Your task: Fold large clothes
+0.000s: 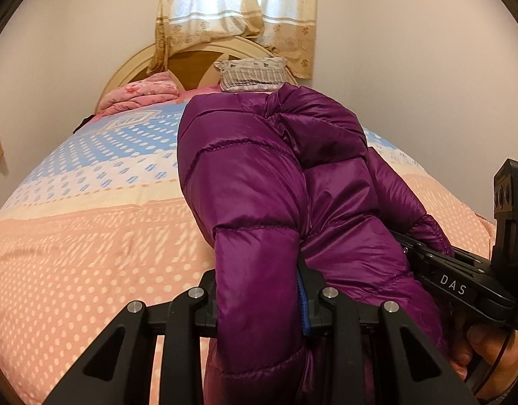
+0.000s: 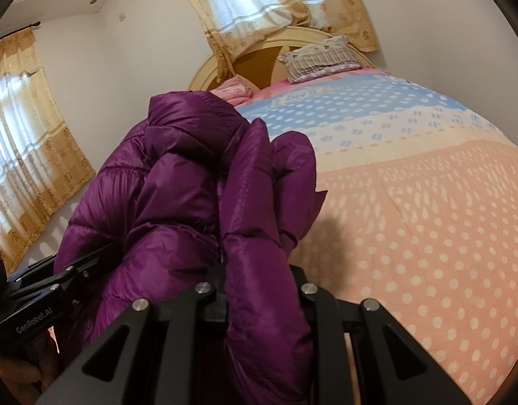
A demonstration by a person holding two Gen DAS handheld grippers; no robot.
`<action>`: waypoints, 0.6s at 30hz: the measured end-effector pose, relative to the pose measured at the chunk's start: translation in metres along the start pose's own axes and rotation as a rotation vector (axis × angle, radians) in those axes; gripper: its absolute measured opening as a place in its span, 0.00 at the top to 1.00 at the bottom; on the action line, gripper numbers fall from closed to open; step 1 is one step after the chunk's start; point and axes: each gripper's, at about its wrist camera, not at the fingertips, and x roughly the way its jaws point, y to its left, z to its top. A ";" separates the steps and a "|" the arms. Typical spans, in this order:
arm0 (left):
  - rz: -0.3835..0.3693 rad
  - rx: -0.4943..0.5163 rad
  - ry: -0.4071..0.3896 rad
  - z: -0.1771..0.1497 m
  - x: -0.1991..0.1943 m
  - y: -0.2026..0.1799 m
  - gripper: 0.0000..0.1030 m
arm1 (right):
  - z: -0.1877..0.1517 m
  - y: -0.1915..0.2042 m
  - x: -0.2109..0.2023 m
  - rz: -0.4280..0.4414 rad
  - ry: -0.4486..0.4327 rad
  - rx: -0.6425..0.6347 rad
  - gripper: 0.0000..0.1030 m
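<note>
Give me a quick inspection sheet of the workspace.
Surface: bed, dotted peach and blue cover.
Job's things: purple jacket, bunched, held up over the bed.
Clutter: pillow and pink quilt by the headboard.
Grippers: left hand-held gripper and right hand-held gripper each clamp a jacket fold.
Cables: nothing seen.
Surroundings: curtains, plain walls.

You are facing bed (image 1: pixel 73 236) under dotted peach, cream and blue cover. Arched cream headboard (image 1: pixel 130 67) is standing against pale wall (image 1: pixel 411 67). Striped pillow (image 1: pixel 255 74) and pink bedding (image 1: pixel 144 92) are lying at head. Daylight is glowing through beige curtains (image 1: pixel 238 17); second curtained window (image 2: pixel 26 128) is showing at side, perhaps above floor.
</note>
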 end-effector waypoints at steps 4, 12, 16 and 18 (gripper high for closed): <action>0.016 -0.019 -0.008 0.000 -0.009 0.015 0.69 | 0.002 0.012 0.006 0.021 0.007 -0.022 0.79; 0.056 -0.052 -0.025 -0.006 -0.024 0.041 0.69 | 0.000 0.035 0.019 0.060 0.023 -0.069 0.79; 0.075 -0.074 -0.024 -0.011 -0.029 0.056 0.69 | -0.001 0.044 0.025 0.081 0.035 -0.085 0.79; 0.084 -0.081 -0.024 -0.013 -0.031 0.062 0.69 | -0.002 0.048 0.028 0.090 0.039 -0.092 0.79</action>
